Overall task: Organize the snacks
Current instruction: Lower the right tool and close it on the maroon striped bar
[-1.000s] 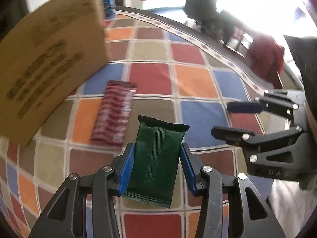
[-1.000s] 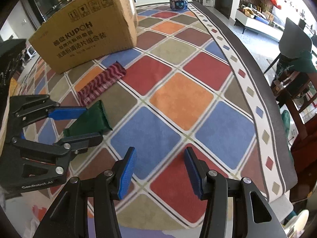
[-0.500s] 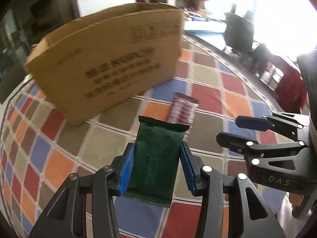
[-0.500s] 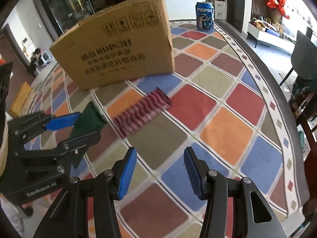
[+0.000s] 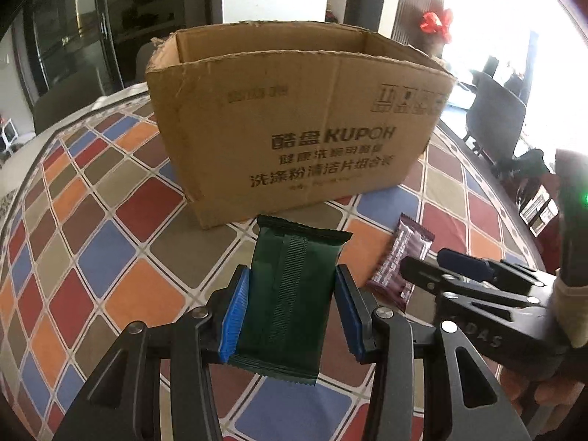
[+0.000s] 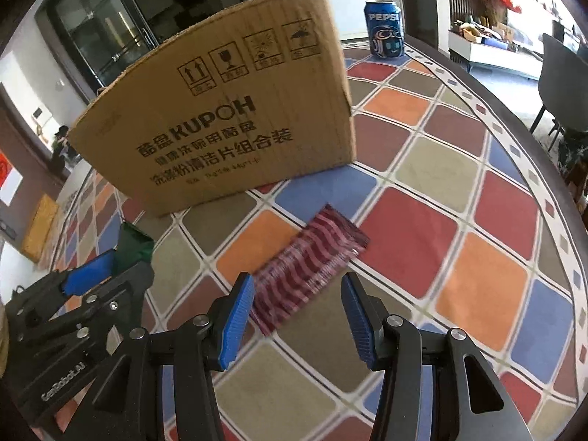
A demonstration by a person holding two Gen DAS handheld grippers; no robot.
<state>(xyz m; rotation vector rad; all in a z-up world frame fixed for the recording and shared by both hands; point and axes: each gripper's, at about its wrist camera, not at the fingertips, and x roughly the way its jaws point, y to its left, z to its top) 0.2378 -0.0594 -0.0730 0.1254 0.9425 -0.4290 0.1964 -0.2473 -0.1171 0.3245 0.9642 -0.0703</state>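
My left gripper (image 5: 292, 312) is shut on a dark green snack packet (image 5: 290, 294) and holds it above the table, facing the open cardboard box (image 5: 294, 121). A maroon striped snack packet (image 6: 308, 270) lies flat on the table in front of the box; it also shows in the left wrist view (image 5: 402, 261). My right gripper (image 6: 297, 319) is open and empty, just short of the maroon packet's near end. In the right wrist view the left gripper (image 6: 106, 275) with the green packet (image 6: 134, 246) is at the left.
The round table (image 6: 477, 220) has a chequered colourful cloth. A blue Pepsi can (image 6: 384, 27) stands behind the box near the far edge. Dark chairs (image 5: 492, 117) stand beyond the table's right side. The box (image 6: 220, 117) is open at the top.
My left gripper has swung with the green packet to face the box squarely and higher. My right gripper has moved closer to the maroon packet, which now lies just before its fingers.
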